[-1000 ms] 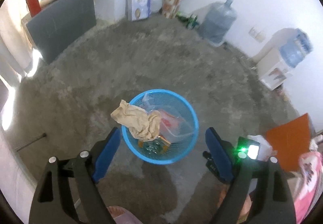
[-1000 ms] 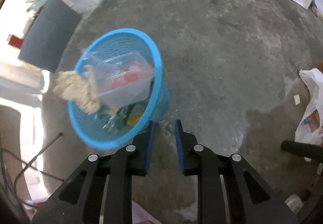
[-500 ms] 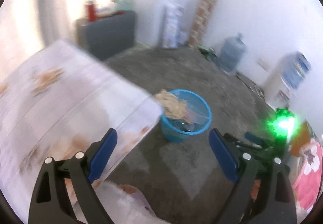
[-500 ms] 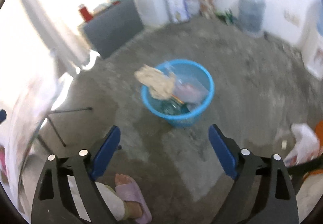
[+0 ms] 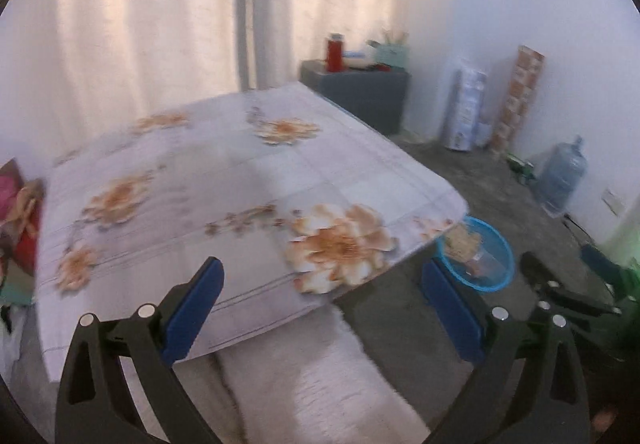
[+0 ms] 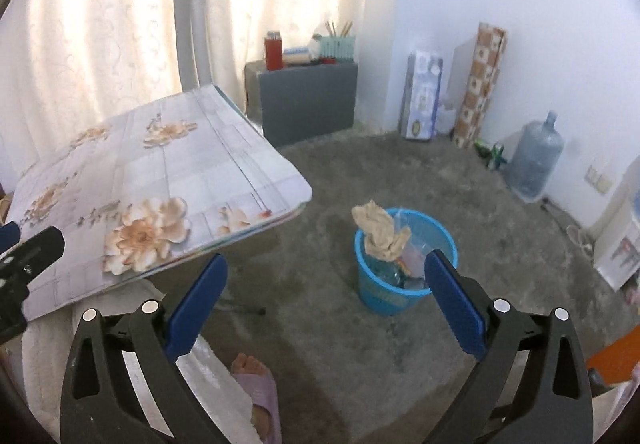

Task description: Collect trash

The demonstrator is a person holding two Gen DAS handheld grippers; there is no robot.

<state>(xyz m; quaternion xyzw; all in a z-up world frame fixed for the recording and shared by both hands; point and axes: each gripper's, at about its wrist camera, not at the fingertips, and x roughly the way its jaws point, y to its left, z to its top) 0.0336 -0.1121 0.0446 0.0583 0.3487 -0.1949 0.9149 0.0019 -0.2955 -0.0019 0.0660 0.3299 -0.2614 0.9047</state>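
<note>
Blue bin stood on the concrete floor, crumpled brown paper protruding above its rim. Beside the bin stood the floral table. Left gripper and right gripper were opening, jaws wide apart, nothing between them.

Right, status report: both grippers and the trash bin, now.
Left gripper opening, empty. Right gripper opening, empty. Round blue plastic mesh bin on floor, crumpled brown paper poking out. Flower-patterned tabletop beside it, nothing blocking.
</note>
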